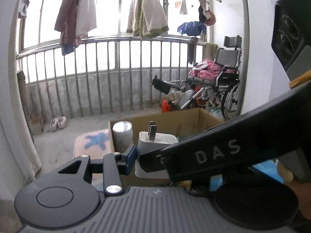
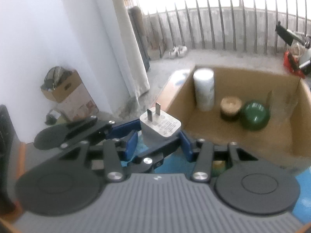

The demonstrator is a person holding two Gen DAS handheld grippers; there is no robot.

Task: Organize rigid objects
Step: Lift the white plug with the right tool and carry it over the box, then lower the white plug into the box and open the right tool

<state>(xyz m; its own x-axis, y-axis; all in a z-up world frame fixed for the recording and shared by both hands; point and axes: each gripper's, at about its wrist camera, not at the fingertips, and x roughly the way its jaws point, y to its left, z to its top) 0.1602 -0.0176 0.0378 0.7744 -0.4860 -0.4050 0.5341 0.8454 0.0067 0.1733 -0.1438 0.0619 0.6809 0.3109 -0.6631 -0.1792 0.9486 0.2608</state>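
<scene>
A white plug-in charger (image 2: pixel 160 129) stands with its two metal prongs pointing up, held in the air just short of the near left corner of an open cardboard box (image 2: pixel 281 136). Both claws are on it at once. In the right wrist view the right gripper (image 2: pixel 158 143) has its blue fingers (image 2: pixel 131 142) set against the charger's lower sides, one on each flank — partly closed and clamped on the white body. The left gripper (image 2: pixel 124 129) comes in from the picture's left in that view, its blue finger reaching the charger's side, though the blur hides the other finger there.

The left wrist view shows the same charger (image 1: pixel 155 141) from the other side. The left gripper (image 1: pixel 137 155) has one blue pad (image 1: pixel 131 160) against the charger's left face, and the black arm of the right gripper (image 1: pixel 213 153), lettered in white, crosses in front and covers the opposite side. So the left claw is narrowed around the charger and touching it on the side that shows; the far pad's contact cannot be told.

Inside the box stand a tall white cylinder (image 2: pixel 204 89) at the back left corner, a short round brown-topped jar (image 2: pixel 230 108) and a green round object (image 2: pixel 254 115) just beside the jar. The box rests on a surface with a blue pattern (image 2: pixel 175 163). Beyond lie a concrete floor, a metal railing (image 1: pixel 116 73) and hung clothes (image 1: pixel 147 11) — and a wheelchair (image 1: pixel 227 77) stands at the right.
</scene>
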